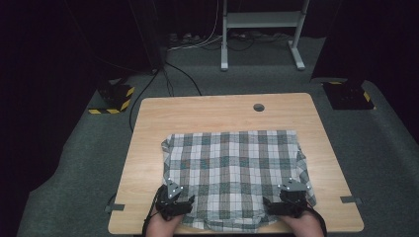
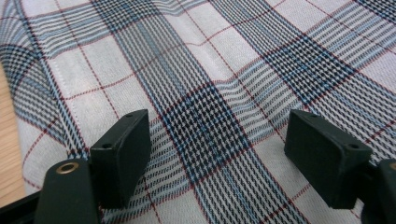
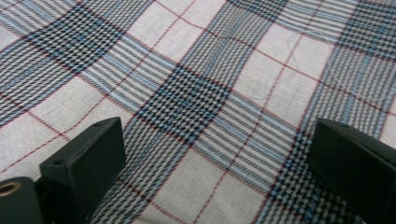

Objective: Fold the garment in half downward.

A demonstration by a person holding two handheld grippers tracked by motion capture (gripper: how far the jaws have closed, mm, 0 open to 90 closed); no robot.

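Note:
A plaid cloth in white, blue and dark checks lies spread on the near half of the wooden table. My left gripper rests over the cloth's near left corner, and my right gripper over its near right corner. In the left gripper view the jaws stand apart above the plaid cloth, nothing pinched between the pads. In the right gripper view the jaws also stand wide over the flat cloth, with the pads clear of it.
A round cable hole sits near the table's far edge. The bare wood shows left of the cloth's edge. White desk legs and cables lie on the grey floor beyond. Yellow-black striped blocks stand at the far left.

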